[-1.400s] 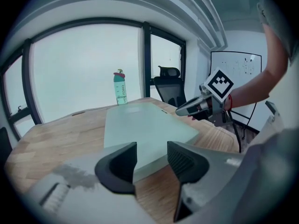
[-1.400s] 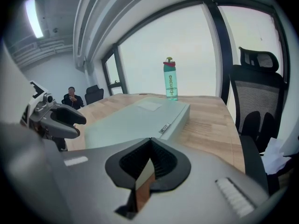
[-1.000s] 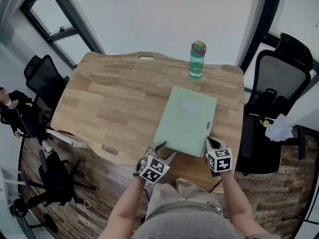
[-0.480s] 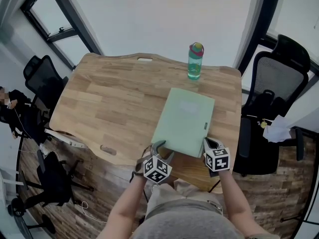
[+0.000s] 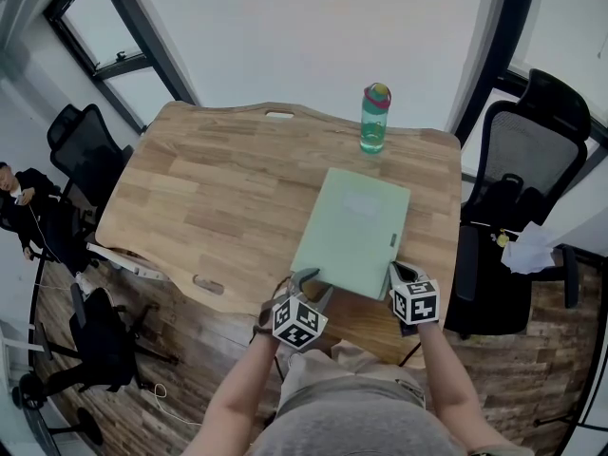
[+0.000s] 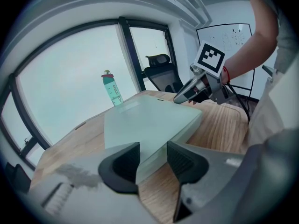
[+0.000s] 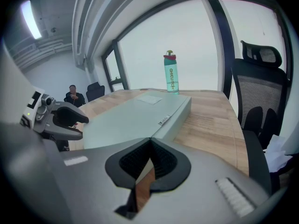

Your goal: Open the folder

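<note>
A pale green box folder (image 5: pixel 351 231) lies shut and flat on the wooden table (image 5: pixel 209 188), with a small label on its right spine (image 7: pixel 163 119). My left gripper (image 5: pixel 315 285) is at its near left corner. In the left gripper view that corner (image 6: pixel 152 153) sits between the jaws (image 6: pixel 153 158), which are closing, with a little gap still showing. My right gripper (image 5: pixel 397 272) is at the near right corner. Its jaws (image 7: pixel 150 142) are shut, tips meeting at the corner; whether they pinch the cover's edge I cannot tell.
A teal water bottle (image 5: pixel 374 117) stands at the table's far edge, beyond the folder. A black office chair (image 5: pixel 522 150) is right of the table, with more chairs (image 5: pixel 85 150) and a seated person (image 5: pixel 19 188) at the left. The person's lap is below the near edge.
The left gripper has rolled slightly at the folder's near left corner and its jaws have narrowed a little. The right gripper and the folder have kept still.
</note>
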Motion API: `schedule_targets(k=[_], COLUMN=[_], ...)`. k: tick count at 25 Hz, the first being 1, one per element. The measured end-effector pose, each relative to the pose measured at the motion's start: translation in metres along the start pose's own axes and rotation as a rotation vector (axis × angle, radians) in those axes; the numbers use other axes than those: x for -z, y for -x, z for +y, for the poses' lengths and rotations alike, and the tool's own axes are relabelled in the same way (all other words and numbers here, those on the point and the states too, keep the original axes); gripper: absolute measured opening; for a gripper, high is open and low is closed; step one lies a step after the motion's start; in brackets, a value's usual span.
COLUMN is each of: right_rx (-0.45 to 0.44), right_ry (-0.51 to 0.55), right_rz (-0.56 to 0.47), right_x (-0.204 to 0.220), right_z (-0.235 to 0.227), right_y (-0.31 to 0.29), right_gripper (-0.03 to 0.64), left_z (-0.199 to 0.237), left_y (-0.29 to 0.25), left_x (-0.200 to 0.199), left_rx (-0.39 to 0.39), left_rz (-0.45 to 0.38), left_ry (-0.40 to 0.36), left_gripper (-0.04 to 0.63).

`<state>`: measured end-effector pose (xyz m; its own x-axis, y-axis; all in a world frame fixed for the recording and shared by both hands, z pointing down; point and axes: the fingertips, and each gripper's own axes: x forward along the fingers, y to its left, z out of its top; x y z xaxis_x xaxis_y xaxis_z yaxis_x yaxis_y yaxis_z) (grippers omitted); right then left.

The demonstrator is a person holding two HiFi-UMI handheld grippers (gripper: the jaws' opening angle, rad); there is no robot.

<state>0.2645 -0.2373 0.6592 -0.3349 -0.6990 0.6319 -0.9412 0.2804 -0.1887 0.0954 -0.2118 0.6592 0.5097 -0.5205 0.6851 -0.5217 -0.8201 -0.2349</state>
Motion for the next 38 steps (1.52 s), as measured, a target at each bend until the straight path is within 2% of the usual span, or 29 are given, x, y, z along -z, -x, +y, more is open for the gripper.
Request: schedule_targets(k=[8,13,24,35,38], right_rx=[0.006,0.005,-0.002,-0.004,0.016], right_ry=[0.006,0.004,0.001,-0.03,0.003], right_rz=[0.007,0.006,0.003,0.007,0.012], right_x=[0.001,0.0,-0.002,-0.004,-0.003], right_z=[0.0,0.0,0.003,0.005,0.006], right_y=[0.0,-0.001,-0.004,-0.006,-0.006], right_gripper=[0.0,0.0,0.0,0.0,0.002], left_z=[0.008,0.012,0.044,0.075,0.085], left_y=[0.011,0.018,0.038,0.053,0.058], left_x=[-0.007,-0.012,-0.016,-0.016,-0.014], left_rx=[-0.024,-0.043,-0.134,-0.223,-0.251], left_rz=[-0.042,-0.067,-0.127,-0.174,-0.185], left_ry=[0.034,0.028,0.091,0.125,0.145], left_gripper=[0.13,0.104,0.051,0.024,0.017])
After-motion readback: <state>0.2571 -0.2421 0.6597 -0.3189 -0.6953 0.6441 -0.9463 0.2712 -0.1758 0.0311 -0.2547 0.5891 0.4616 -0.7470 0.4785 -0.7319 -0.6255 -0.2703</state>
